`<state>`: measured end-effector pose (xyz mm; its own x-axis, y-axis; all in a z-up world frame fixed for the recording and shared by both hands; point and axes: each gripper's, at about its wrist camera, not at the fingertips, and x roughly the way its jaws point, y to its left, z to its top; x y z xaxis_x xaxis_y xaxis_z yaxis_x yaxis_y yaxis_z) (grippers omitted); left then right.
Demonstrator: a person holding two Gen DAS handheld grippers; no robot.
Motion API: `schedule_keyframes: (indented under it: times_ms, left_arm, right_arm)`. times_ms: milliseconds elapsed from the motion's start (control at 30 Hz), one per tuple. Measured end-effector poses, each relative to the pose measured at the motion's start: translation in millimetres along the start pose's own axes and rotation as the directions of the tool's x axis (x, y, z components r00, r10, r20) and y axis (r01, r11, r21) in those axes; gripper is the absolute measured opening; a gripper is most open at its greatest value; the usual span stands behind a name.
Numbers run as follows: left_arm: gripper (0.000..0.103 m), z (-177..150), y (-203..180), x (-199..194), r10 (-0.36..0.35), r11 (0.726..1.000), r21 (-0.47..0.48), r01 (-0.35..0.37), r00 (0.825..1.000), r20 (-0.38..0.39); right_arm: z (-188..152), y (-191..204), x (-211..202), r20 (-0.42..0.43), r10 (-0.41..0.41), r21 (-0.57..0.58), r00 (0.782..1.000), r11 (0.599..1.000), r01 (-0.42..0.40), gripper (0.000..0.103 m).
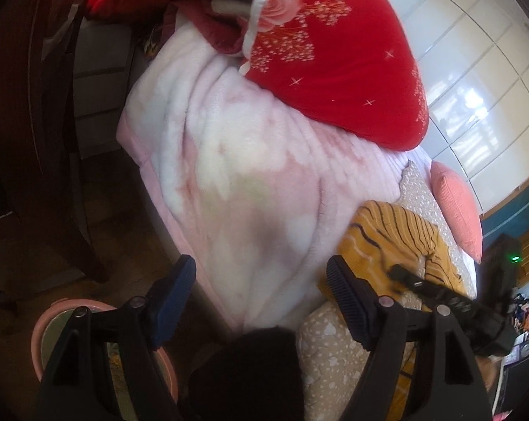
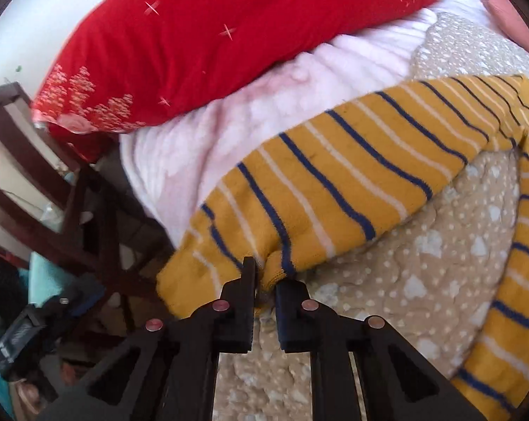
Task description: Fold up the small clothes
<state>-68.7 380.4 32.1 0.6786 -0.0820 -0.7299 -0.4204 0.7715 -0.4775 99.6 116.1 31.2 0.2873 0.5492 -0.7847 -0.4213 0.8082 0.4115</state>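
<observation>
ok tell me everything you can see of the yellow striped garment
The yellow striped garment is a mustard knit with thin navy and white stripes and looks soft and stretchy. It lies spread and rumpled, not yet folded, across the beige heart-print bedspread, with one part overlapping the pink fleece blanket. The right gripper is shut on its near hem, which bunches between the fingers. The left gripper is open and apart from it.
</observation>
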Motion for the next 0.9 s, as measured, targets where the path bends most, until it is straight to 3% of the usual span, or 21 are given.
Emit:
schedule_keyframes:
  times_ms: [167, 300, 400, 467, 500, 600, 633, 667, 700, 733, 833, 900]
  left_arm:
    - [0.076, -4, -16, -10, 0.003, 0.999, 0.036, -0.004, 1.0, 0.015]
    - [0.076, -11, -32, -9, -0.002, 0.998, 0.067, 0.001, 1.0, 0.003]
    - [0.076, -19, -49, -5, -0.02, 0.995, 0.095, 0.022, 1.0, -0.021]
    - [0.076, -26, -63, -2, -0.033, 0.992, 0.125, 0.036, 0.999, -0.034]
    - [0.076, -30, -72, -1, -0.038, 0.988, 0.147, 0.044, 0.998, -0.041]
    - [0.076, -41, -93, 3, -0.054, 0.979, 0.196, 0.066, 0.996, -0.066]
    - [0.076, -44, -100, 4, -0.059, 0.975, 0.21, 0.074, 0.995, -0.075]
    - [0.076, -47, -105, 4, -0.064, 0.972, 0.221, 0.08, 0.995, -0.08]
    - [0.077, -50, -108, 4, -0.066, 0.969, 0.231, 0.084, 0.994, -0.082]
    - [0.078, -52, -113, 4, -0.069, 0.966, 0.242, 0.088, 0.994, -0.085]
    - [0.081, -58, -125, 12, -0.072, 0.958, 0.269, 0.099, 0.992, -0.106]
    - [0.081, -64, -132, 18, -0.076, 0.953, 0.282, 0.11, 0.989, -0.13]
  right_arm:
    - [11, -19, -91, 0.096, -0.052, -0.097, 0.994, 0.993, 0.061, 0.009]
    - [20, -69, -167, 0.146, -0.169, -0.076, 0.975, 0.98, 0.182, 0.009]
    - [26, -123, -212, 0.139, -0.295, -0.001, 0.945, 0.955, 0.298, 0.009]
    - [23, -168, -234, 0.112, -0.391, 0.082, 0.914, 0.92, 0.383, 0.009]
    - [20, -185, -239, 0.103, -0.432, 0.106, 0.896, 0.9, 0.422, 0.009]
    - [11, -244, -246, 0.021, -0.612, 0.174, 0.791, 0.781, 0.6, 0.01]
    - [6, -266, -244, -0.035, -0.698, 0.197, 0.715, 0.697, 0.69, 0.014]
    - [1, -278, -243, -0.069, -0.743, 0.208, 0.666, 0.642, 0.738, 0.016]
    - [-5, -287, -244, -0.085, -0.768, 0.216, 0.634, 0.607, 0.764, 0.017]
    - [-11, -290, -247, -0.068, -0.764, 0.234, 0.641, 0.613, 0.755, 0.018]
    - [-23, -283, -260, 0.015, -0.715, 0.281, 0.698, 0.674, 0.684, 0.032]
    - [-25, -269, -258, 0.054, -0.704, 0.275, 0.708, 0.692, 0.667, 0.032]
